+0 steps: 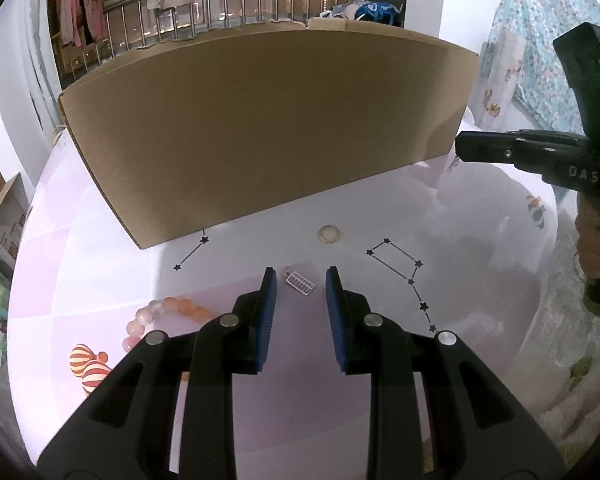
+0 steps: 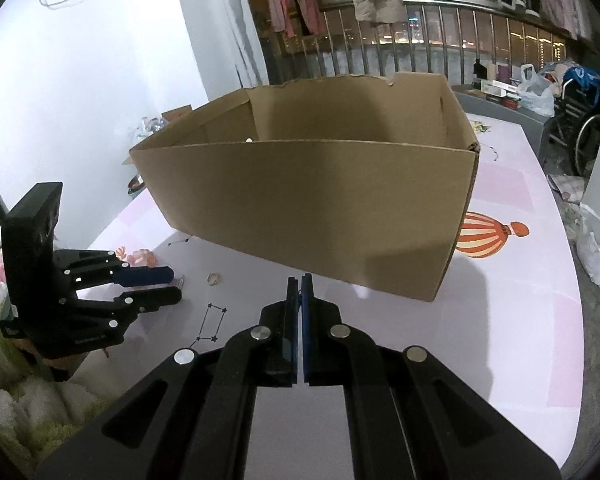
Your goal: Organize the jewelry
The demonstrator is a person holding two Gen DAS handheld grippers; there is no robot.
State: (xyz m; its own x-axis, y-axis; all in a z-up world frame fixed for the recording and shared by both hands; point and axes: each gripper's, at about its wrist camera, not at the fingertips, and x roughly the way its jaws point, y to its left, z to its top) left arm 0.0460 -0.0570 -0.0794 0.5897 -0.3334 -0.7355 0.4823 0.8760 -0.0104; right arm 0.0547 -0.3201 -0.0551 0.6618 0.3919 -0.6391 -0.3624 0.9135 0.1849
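My right tool (image 2: 299,280) pinched together, maybe on tiny thing. Left tool (image 1: 301,280) apart, empty. Ring (image 1: 329,233), clip (image 1: 299,283), beads (image 1: 168,314) not yet in box (image 1: 260,120).

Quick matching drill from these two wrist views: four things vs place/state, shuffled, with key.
1. brown cardboard box
2. thin gold ring
3. pink bead bracelet
4. right gripper

A. jaws shut
B. on the table, beside the left gripper's left finger
C. open-topped, standing at the back
D. flat on the table just before the box

Pairs: 1-C, 2-D, 3-B, 4-A
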